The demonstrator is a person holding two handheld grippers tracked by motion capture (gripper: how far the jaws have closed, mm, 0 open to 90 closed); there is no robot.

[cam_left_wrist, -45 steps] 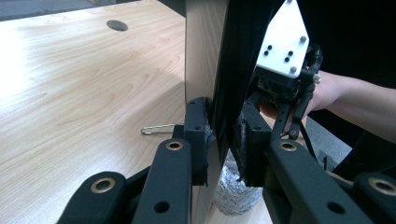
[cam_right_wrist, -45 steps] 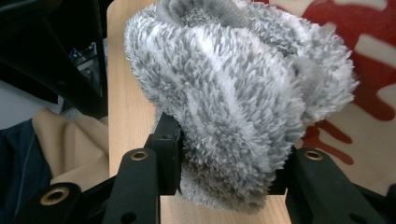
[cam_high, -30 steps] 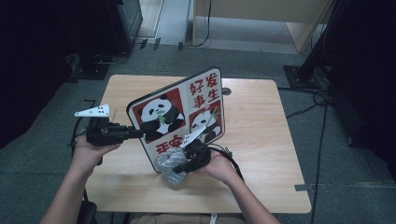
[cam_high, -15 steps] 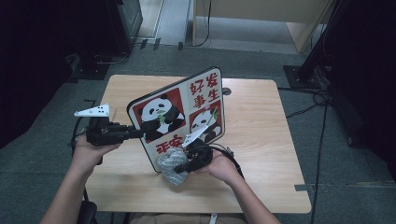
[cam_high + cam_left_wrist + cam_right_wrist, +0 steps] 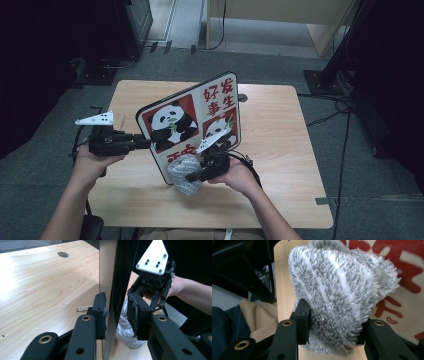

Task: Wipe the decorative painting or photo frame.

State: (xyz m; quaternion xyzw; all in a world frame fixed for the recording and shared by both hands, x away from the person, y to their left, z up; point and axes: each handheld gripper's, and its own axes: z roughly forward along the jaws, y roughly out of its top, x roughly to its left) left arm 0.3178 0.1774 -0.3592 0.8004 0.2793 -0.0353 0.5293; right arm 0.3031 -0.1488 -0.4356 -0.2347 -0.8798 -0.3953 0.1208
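A light wooden desk (image 5: 280,165) with rounded corners is standing on a grey carpet floor (image 5: 370,190). A small round cable hole (image 5: 243,98) is sitting near its far edge, at about 12 o'clock from the middle of the desk. Black cables (image 5: 345,107) are lying on the floor at 3 o'clock, and dark stands are surrounding the desk on both sides.

A flat rectangular board with red panels, black-and-white pandas and red Chinese characters (image 5: 192,122) is standing upright on its lower edge in the middle of the desk, tilted a little. In the left gripper view its thin edge (image 5: 110,290) is passing between the two black jaws.

The left tool (image 5: 142,144) is reaching in from 9 o'clock to the board's left edge. Its jaws have just been opening: one pad is touching the pale side of the board, while the other pad is standing apart from the dark side, so the board is between them but not pressed.

The right tool (image 5: 192,176) is clamping a fluffy grey-and-white striped cloth (image 5: 182,172), bunched into a ball. The cloth (image 5: 342,290) is sitting at 6 o'clock from the board, against its lower front face, just above the desk.
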